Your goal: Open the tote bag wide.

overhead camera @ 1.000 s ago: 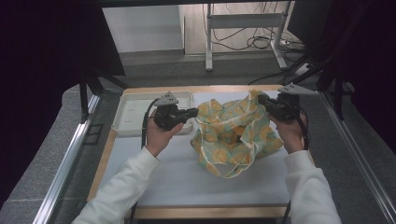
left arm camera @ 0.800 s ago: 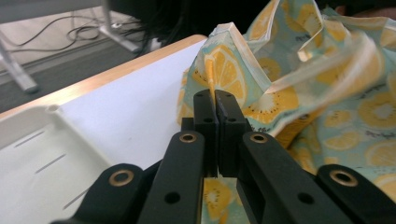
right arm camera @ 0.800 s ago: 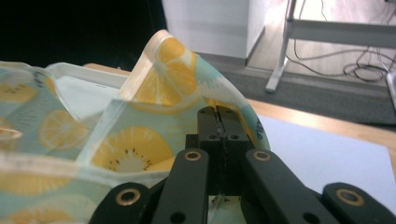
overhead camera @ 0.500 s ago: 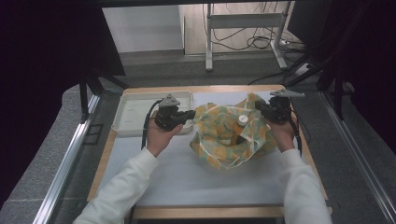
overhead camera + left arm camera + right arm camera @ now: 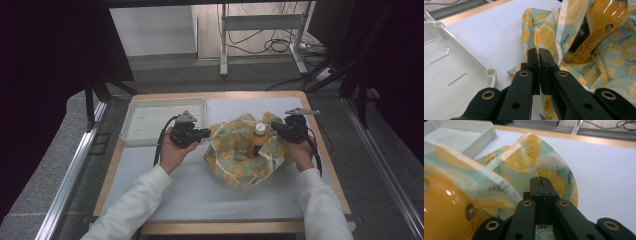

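Note:
A cloth (image 5: 235,160) printed with lemon slices lies bunched around an upright bottle of orange juice (image 5: 258,139) with a white cap, mid-table. My left gripper (image 5: 206,132) is at the cloth's left edge, its jaws shut on the fabric. In the left gripper view the closed gripper (image 5: 539,53) pinches the cloth (image 5: 544,32), with the bottle (image 5: 596,27) leaning behind. My right gripper (image 5: 274,127) holds the cloth's right edge beside the cap. In the right gripper view the shut gripper (image 5: 540,180) clamps the cloth (image 5: 531,162), and the bottle (image 5: 446,205) looms blurred at the left.
A shallow white tray (image 5: 150,125) sits at the table's back left, close behind my left gripper; its corner (image 5: 490,73) is just left of the jaws. A white mat (image 5: 200,195) covers the wooden table. Cables and a metal stand are on the floor beyond.
The cloth, earlier lifted over the bottle, has dropped and spread, baring the white cap. Both grippers have moved a little lower and towards the person, still holding the cloth's edges.

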Action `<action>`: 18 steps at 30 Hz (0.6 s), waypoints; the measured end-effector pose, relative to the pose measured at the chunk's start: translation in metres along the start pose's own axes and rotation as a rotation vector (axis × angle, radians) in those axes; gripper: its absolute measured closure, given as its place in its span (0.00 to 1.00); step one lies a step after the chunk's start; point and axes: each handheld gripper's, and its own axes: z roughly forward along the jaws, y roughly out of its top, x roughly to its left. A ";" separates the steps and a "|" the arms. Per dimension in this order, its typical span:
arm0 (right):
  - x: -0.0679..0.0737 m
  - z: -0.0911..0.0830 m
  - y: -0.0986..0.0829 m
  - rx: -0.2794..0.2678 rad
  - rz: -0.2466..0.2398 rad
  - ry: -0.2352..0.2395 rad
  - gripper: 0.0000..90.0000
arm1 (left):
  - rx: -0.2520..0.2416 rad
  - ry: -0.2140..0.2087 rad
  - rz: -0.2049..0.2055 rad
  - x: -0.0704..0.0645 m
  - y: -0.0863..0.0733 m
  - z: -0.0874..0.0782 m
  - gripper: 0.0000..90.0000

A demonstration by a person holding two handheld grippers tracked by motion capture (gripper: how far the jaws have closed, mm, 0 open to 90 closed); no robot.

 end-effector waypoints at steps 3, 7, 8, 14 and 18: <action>-0.002 0.002 -0.007 0.011 0.010 0.001 0.99 | 0.007 -0.005 -0.005 -0.001 -0.003 0.003 0.98; -0.004 0.004 -0.014 0.027 0.016 -0.003 0.99 | 0.014 -0.008 -0.005 -0.003 -0.007 0.005 0.98; -0.005 0.004 -0.016 0.030 0.018 -0.001 0.99 | 0.017 -0.010 -0.003 -0.003 -0.008 0.006 0.98; -0.007 0.006 -0.026 0.038 0.027 -0.001 0.99 | 0.036 -0.019 -0.001 -0.007 -0.014 0.012 0.98; -0.007 0.006 -0.029 0.041 0.029 0.001 0.99 | 0.046 -0.025 0.004 -0.009 -0.017 0.015 0.98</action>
